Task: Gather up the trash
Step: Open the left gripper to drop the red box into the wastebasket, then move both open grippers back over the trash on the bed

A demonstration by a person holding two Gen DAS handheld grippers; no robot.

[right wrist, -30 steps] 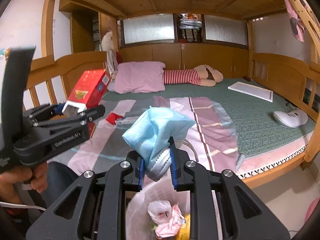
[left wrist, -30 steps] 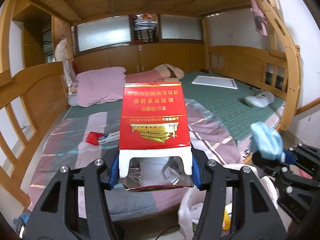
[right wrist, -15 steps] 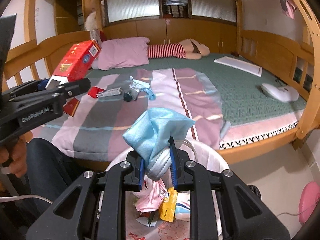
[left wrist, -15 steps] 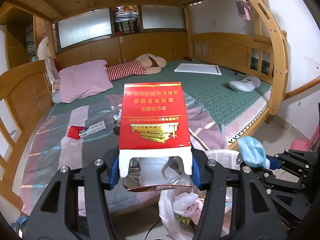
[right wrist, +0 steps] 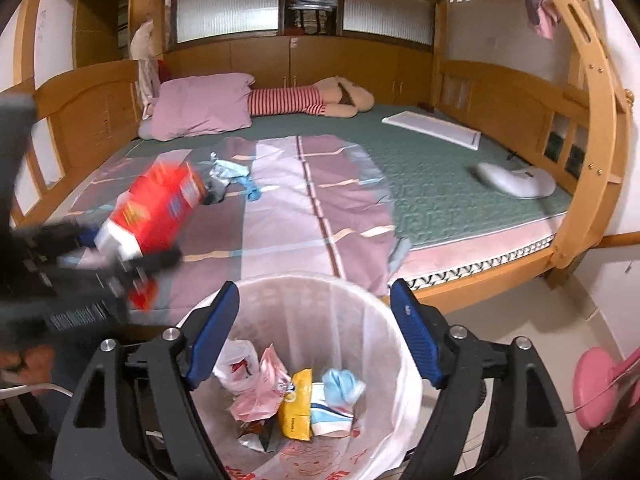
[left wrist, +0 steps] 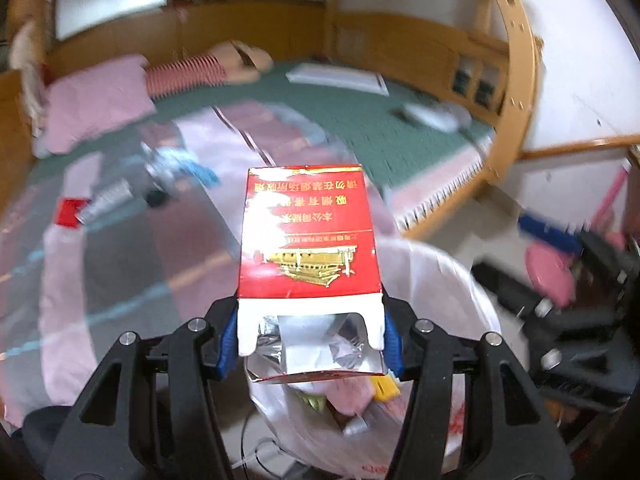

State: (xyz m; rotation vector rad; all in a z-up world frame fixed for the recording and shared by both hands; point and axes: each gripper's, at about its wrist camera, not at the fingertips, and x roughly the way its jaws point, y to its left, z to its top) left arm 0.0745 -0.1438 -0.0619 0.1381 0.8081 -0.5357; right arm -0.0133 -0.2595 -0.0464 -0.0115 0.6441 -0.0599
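Jaws on your right gripper [right wrist: 314,330] stand spread wide with nothing between them, directly above the white-lined round trash bin [right wrist: 384,320], which suits a release point: anything let go here falls straight in. A crumpled pale blue tissue [right wrist: 343,385] lies on the pile inside, beside a yellow wrapper [right wrist: 296,408] and pink plastic scraps.

Your left gripper [left wrist: 308,340] is clenched on the torn white end of the red and gold cigarette carton [left wrist: 308,236], open foil end toward you, body pointing away. Held by the narrow end, it can drop clear of the pads. From the left wrist view it hangs over the bin's near rim, so I judge it next to go in.

Farther off, on the striped pink and grey blanket [right wrist: 280,216], a blue-and-silver crumpled wad [right wrist: 232,174] lies uncollected, and a small red packet [left wrist: 68,212] too.
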